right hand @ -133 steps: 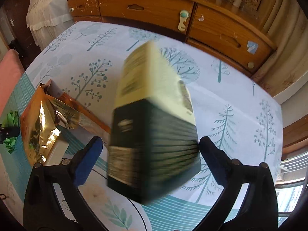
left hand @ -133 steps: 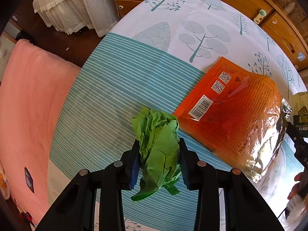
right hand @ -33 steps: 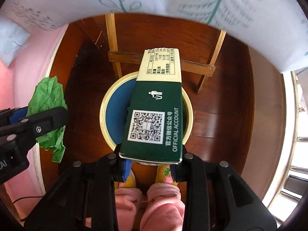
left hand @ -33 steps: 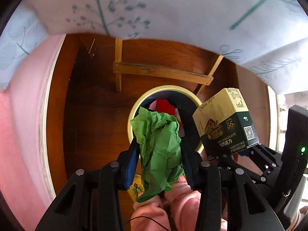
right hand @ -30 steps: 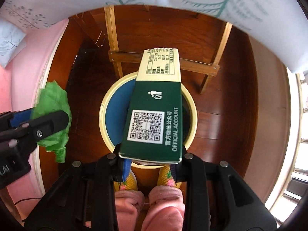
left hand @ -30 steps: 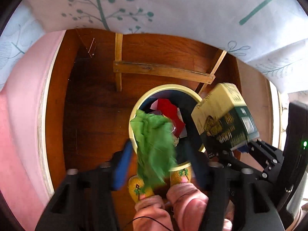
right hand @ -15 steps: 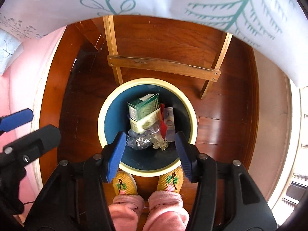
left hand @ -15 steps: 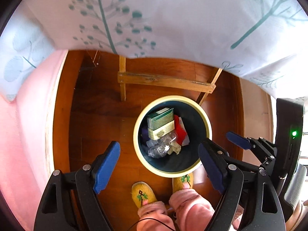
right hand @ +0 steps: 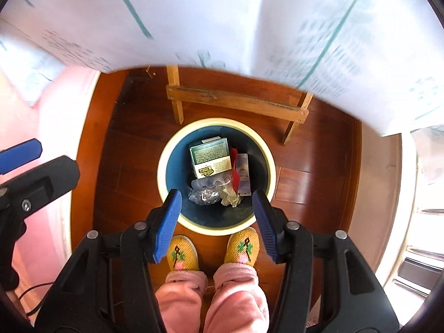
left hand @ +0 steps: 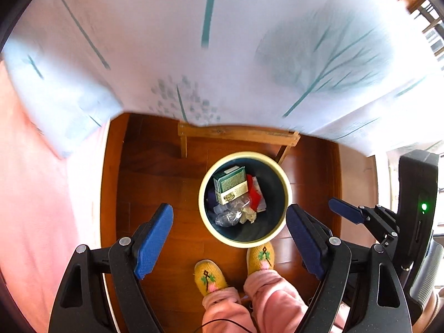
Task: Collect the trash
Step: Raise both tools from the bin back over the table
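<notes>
Both grippers are over the waste bin (right hand: 265,152) with nothing in them. Left gripper (left hand: 230,238): fingers spread wide, only floor and bin between the pads. Right gripper (right hand: 216,224): fingers also apart, though less widely, holding nothing, with the bin's near rim just past the tips. The bin stands on the wood floor (right hand: 116,152), just in front of the person's yellow slippers (right hand: 183,255) and just short of the wooden table frame (right hand: 236,101); the white tree-print tablecloth (right hand: 222,14) hangs over the far side of it. Inside the bin, the green and cream chocolate box (right hand: 210,155) lies on top toward the far-left wall, with a red wrapper (left hand: 254,194) and a pale sachet (right hand: 242,173) to its right, and crumpled clear plastic (right hand: 205,193) on the near side of the box. No green paper shows in either view; if it is in the bin, it is buried or hidden. Judgement: this drop-off is done, since the trash is in the bin and both hands are free. What's left can't be read here: the tabletop is out of both views, hidden by the cloth edge, so I cannot tell whether more trash remains up there. Likely next call is to swing both grippers back up to the table and check for anything remaining.
</notes>
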